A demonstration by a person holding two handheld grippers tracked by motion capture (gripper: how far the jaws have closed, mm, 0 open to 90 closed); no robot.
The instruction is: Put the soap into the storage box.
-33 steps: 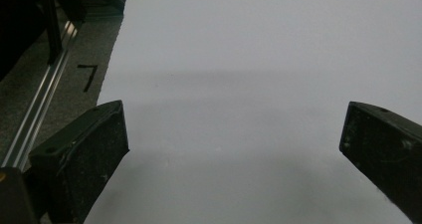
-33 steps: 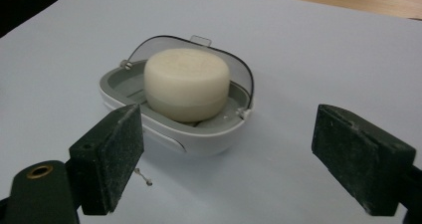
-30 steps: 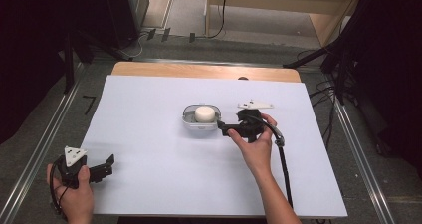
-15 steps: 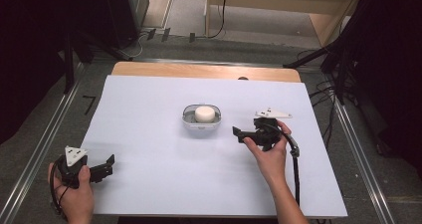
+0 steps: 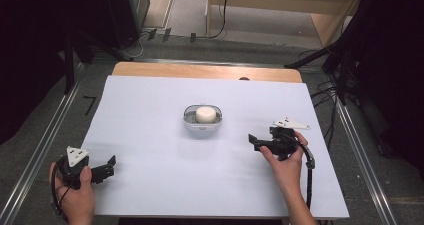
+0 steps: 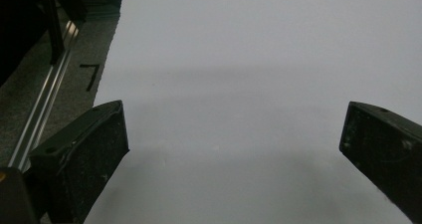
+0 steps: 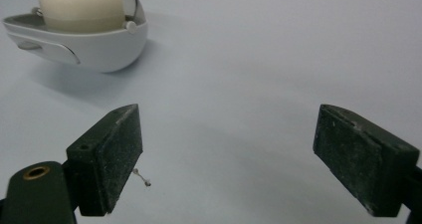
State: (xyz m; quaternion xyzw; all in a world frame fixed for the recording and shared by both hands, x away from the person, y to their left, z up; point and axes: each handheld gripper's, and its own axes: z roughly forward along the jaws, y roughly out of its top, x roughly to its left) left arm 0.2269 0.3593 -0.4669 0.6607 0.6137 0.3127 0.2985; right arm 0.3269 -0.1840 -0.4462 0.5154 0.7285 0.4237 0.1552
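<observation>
A small white dish (image 5: 201, 122) sits at the middle of the white table, with a cream round block (image 5: 205, 114) resting in it. My right gripper (image 5: 253, 140) is held low over the table to the right of the dish, jaws open and empty, pointing left. In the right gripper view the dish (image 7: 94, 47) with its block (image 7: 82, 9) lies at the upper left, beyond my right gripper (image 7: 226, 157). My left gripper (image 5: 111, 166) rests at the table's near left corner, open and empty. In its own view my left gripper (image 6: 234, 152) has bare table between the jaws.
The white table sheet (image 5: 150, 100) covers a wooden top whose far edge (image 5: 205, 71) shows. Metal rails (image 5: 45, 145) run along both sides. A black cable (image 5: 309, 180) trails from the right gripper along the forearm.
My right gripper has drawn back from the dish, moving right and toward the near side. The dish with its block stays in place. The left hand has not moved.
</observation>
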